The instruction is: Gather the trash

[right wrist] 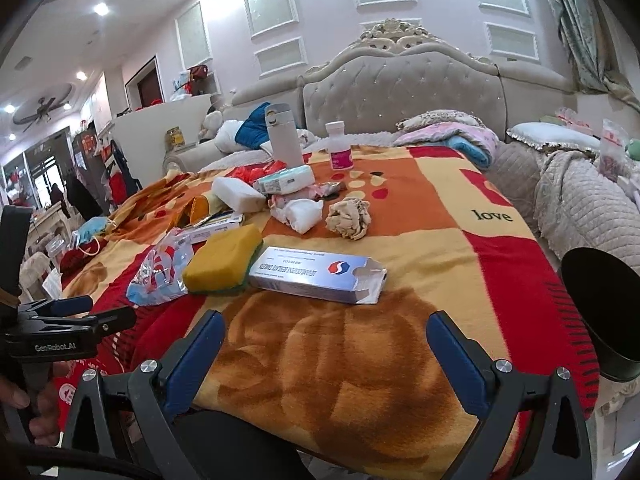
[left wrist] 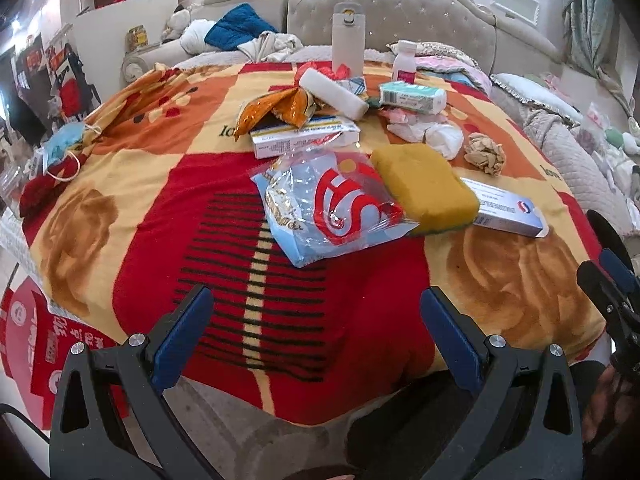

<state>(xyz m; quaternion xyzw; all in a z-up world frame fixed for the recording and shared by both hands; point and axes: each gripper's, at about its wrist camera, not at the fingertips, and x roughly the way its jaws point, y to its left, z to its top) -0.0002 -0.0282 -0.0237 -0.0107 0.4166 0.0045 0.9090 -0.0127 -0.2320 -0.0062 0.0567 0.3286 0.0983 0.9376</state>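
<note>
Bedroom clutter sits on a bed's red-and-orange blanket [left wrist: 132, 184]. At frame centre lie a clear plastic bag [left wrist: 328, 208], a yellow sponge [left wrist: 426, 190] and an opened medicine box [right wrist: 320, 276]; crumpled paper [right wrist: 348, 216] sits farther up. Left gripper [left wrist: 316, 328] and right gripper [right wrist: 326, 352] hover released, grasping nothing, at bottom centre.

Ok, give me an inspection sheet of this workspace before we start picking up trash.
Surface: blanket in red, orange and yellow, spread over a table.
Job's things: plastic bag, crumpled paper, tissue wad, orange wrapper, open box.
Clutter: sponge, bottle, pill jar, face mask, white block.
Grippers: left gripper and right gripper both open, empty, short of the items.
Cables: nothing seen.
Surroundings: bed headboard, pillow, curtain.
</note>
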